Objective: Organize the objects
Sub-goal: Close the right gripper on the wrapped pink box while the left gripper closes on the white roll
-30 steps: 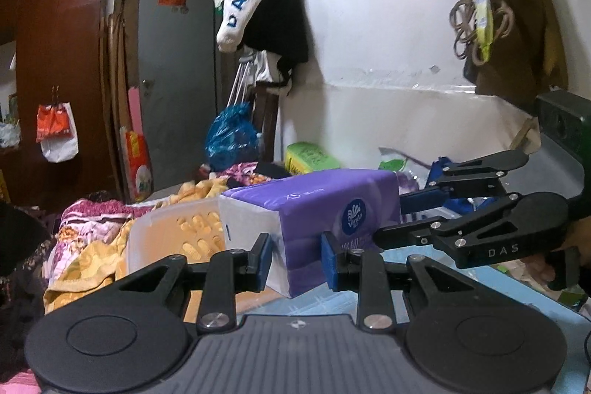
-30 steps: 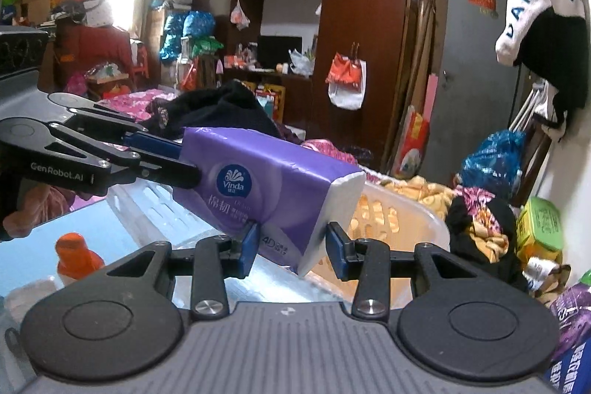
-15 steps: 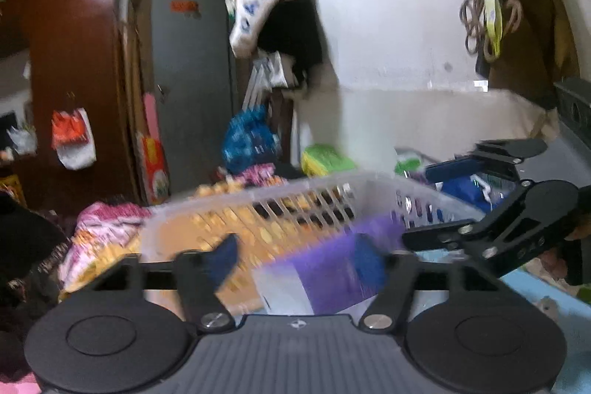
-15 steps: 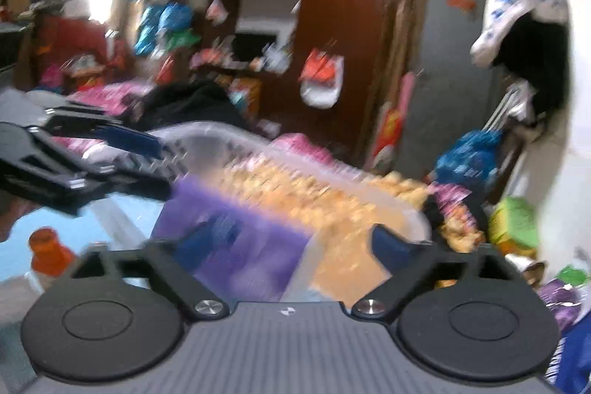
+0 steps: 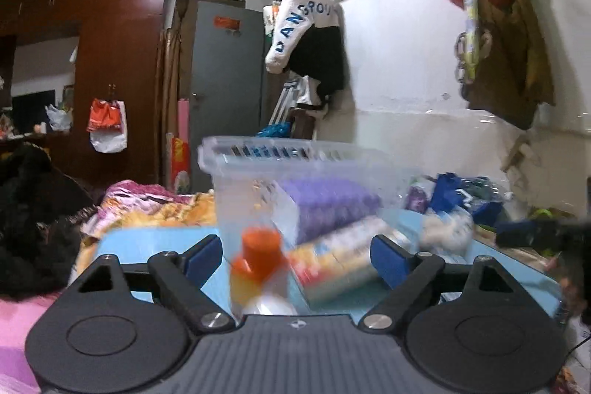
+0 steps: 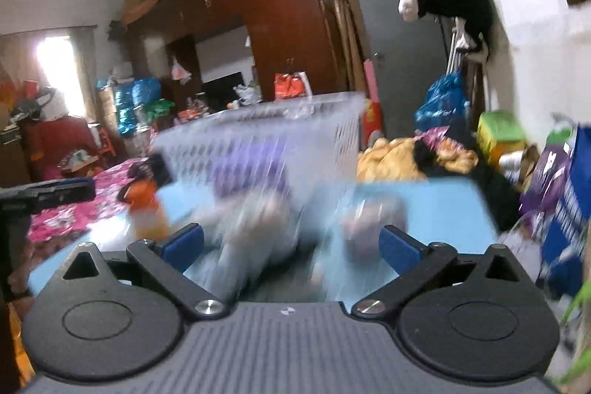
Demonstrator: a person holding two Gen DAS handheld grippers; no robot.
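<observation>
In the basket (image 5: 295, 157), one tissue pack (image 5: 328, 205).

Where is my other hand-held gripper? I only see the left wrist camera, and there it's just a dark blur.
Observer: The right hand-held gripper is open, holding nothing, and pointed at the basket.
Operator: What can't I see past the basket?
Observer: A green box, off to the right, beyond the yellow blanket.
</observation>
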